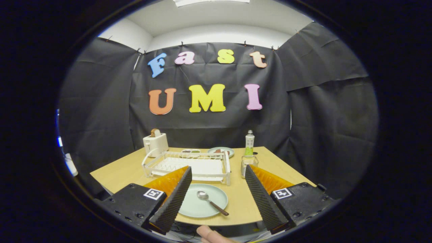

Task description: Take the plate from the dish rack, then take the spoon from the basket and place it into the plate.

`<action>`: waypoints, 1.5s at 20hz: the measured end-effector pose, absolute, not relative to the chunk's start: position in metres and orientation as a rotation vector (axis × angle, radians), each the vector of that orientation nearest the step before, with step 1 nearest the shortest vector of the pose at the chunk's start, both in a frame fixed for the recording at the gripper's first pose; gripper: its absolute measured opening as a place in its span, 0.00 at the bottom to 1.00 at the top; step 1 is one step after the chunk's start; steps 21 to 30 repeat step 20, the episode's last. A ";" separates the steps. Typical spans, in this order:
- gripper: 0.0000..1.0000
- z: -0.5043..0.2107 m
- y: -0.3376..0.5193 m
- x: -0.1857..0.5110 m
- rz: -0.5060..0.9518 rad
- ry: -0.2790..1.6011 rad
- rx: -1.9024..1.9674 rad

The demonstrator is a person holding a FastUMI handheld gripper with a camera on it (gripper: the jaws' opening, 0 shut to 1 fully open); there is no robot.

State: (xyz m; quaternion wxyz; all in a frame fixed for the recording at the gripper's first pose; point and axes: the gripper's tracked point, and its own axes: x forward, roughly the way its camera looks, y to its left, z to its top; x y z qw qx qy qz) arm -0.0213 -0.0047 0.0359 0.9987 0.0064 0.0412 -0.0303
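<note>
A pale green plate (pixel 199 204) lies flat on the wooden table (pixel 266 162), near its front edge and just in front of the white wire dish rack (pixel 189 165). A spoon (pixel 211 201) rests in the plate, its bowl toward the rack and its brown handle pointing to the near right. A small clear wire basket (pixel 248 166) stands to the right of the rack. My gripper (pixel 218 172) hovers above the plate, open wide, with nothing between its two dark ribbed fingers (pixel 173 199).
A white toaster (pixel 155 142) stands at the back left of the table. A second plate with food (pixel 221 151) and small dishes (pixel 190 151) lie behind the rack. A green bottle (pixel 249 144) stands behind the basket. A fingertip (pixel 207 233) shows below the table's front edge.
</note>
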 end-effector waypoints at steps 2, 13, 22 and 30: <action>1.00 0.033 -0.003 -0.021 -0.053 0.092 0.010; 1.00 0.026 -0.006 -0.024 -0.056 0.089 -0.001; 1.00 0.023 -0.005 -0.024 -0.048 0.082 -0.004; 1.00 0.023 -0.005 -0.024 -0.048 0.082 -0.004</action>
